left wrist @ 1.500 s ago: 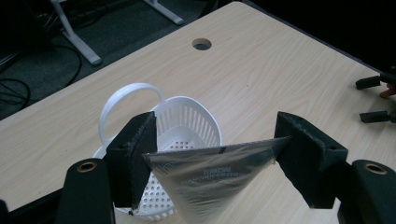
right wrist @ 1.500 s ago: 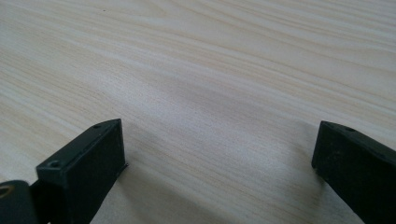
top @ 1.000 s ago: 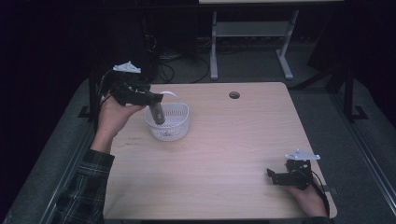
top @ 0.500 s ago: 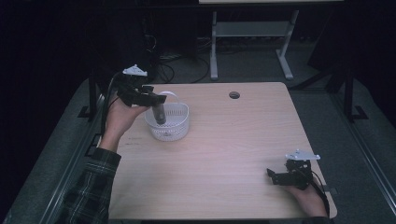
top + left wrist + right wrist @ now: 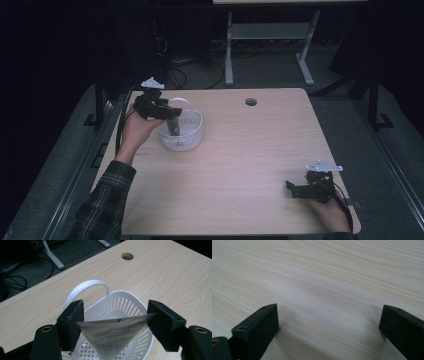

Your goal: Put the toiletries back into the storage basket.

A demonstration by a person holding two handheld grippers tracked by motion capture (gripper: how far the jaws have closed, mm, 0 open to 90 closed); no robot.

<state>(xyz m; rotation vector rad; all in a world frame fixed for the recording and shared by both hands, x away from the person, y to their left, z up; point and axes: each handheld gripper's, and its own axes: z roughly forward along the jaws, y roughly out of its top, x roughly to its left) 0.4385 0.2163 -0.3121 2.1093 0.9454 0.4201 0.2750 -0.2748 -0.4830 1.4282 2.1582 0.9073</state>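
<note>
We see a pale wooden table [image 5: 240, 165]. On it, below our left gripper [image 5: 113, 321], stands a white perforated basket [image 5: 186, 135] with a looped handle. The gripper pinches a silvery, creased foil packet [image 5: 112, 333], hanging into the basket. Our right gripper [image 5: 329, 322] stands spread apart, holding nothing.

a dim lab or office workroom

a pale wood desk [image 5: 260, 165] with a cable hole [image 5: 251, 102] stands on grey carpet [image 5: 400, 150]; at the top of the frame, loose cables [image 5: 200, 67] and a second desk's white metal legs [image 5: 270, 35].
</note>
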